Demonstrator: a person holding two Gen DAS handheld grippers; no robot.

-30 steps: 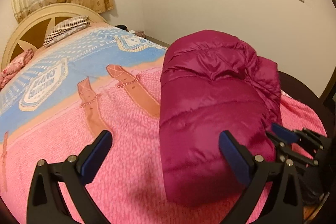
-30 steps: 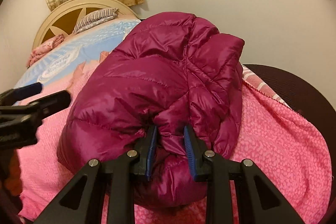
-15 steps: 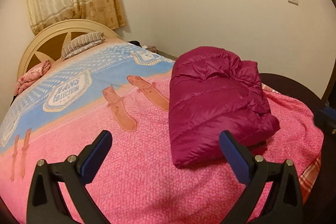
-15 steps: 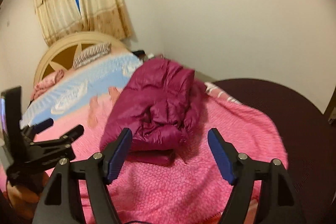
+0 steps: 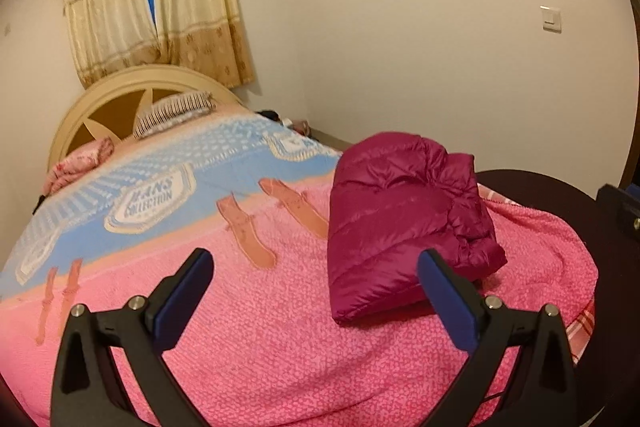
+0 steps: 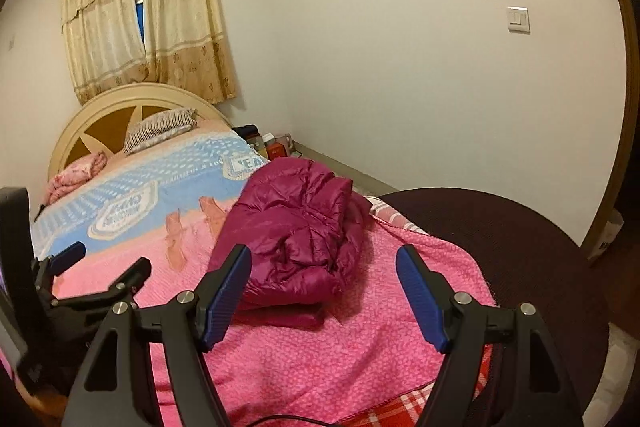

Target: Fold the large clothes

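A: On the pink end of the bed, near its foot corner, lies the magenta puffer jacket, folded into a thick bundle. It rests on the pink blanket, and nothing touches it.

B: And the tools?

A: The left gripper hangs above the blanket with its jaws spread wide and nothing between them. Its right blue pad overlaps the jacket's near edge in the left wrist view, but the right wrist view shows that gripper well off to the side, clear of the jacket.

B: The right one?

A: The right gripper has its jaws wide apart too, empty, short of the bundle. The jacket shows beyond its fingers, apart from both pads.

B: What surrounds the jacket?

A: Past it the blanket turns blue, with a printed badge and belt shapes. At the head of the bed a striped pillow leans on the cream arched headboard, with a pink pillow beside it. Yellow curtains hang above, and a light switch sits on the side wall. A dark rounded surface borders the bed's corner.
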